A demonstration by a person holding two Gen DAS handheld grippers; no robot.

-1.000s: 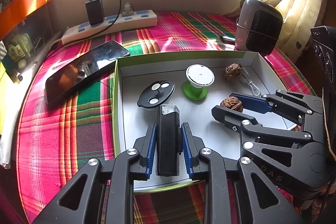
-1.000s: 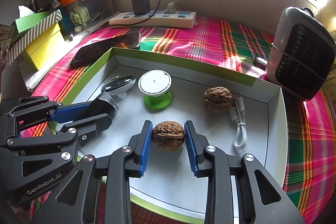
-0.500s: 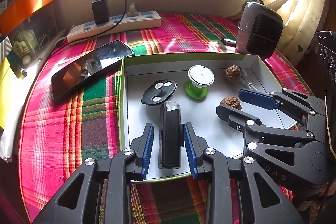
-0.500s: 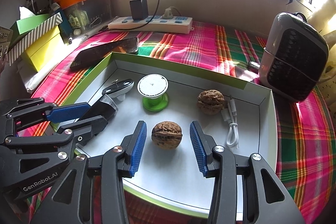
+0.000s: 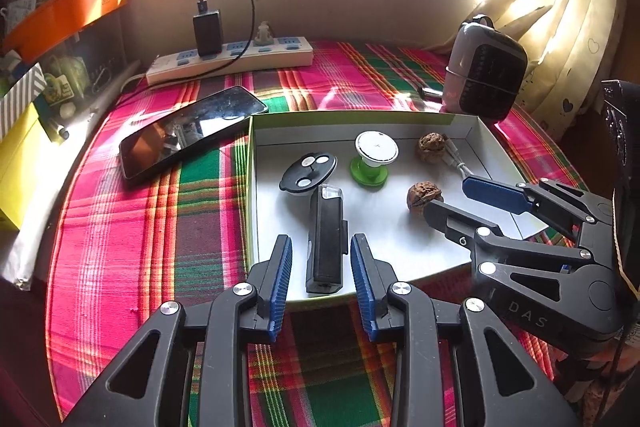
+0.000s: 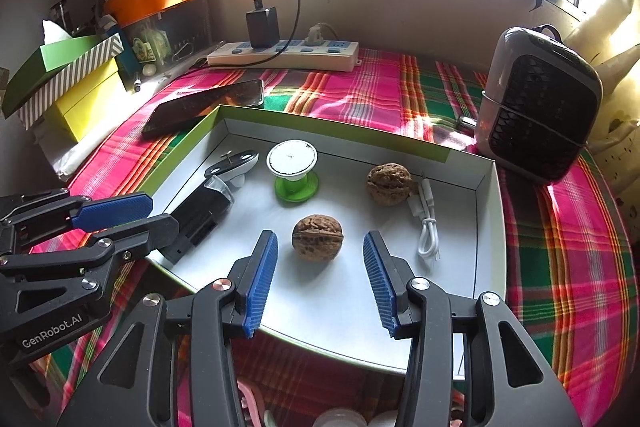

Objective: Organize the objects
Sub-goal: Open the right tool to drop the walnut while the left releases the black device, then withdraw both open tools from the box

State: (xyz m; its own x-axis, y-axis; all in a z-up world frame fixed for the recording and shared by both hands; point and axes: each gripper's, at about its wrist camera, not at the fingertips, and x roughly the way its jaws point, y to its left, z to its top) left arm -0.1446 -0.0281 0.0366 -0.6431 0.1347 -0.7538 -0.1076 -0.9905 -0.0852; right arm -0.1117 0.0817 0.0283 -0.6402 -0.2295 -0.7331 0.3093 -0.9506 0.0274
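While both of my grippers hang over the near edge of the tray (image 5: 486,139), neither holds anything. In the left wrist view, my left gripper (image 5: 321,281) fills the bottom of the frame, its blue pads spread apart on either side of the black lighter (image 5: 325,239), with a gap on each side. The lighter lies lengthwise inside the tray, its far end hidden against a black round cap (image 5: 307,173). In the right wrist view, my right gripper (image 6: 318,281) sits at bottom centre, pads wide apart, and the near walnut (image 6: 317,237) rests on the tray floor just beyond them, untouched. A second walnut (image 6: 389,183) lies further back, right of centre, beside a coiled white cable (image 6: 426,223). A green spool (image 6: 294,171) with a white top stands mid-tray. At upper left of the left wrist view, a phone (image 5: 188,133) lies on the plaid cloth (image 5: 132,227), its corner meeting the tray's rim. The frame cuts off the tray's near right corner, and glare whites out the window.
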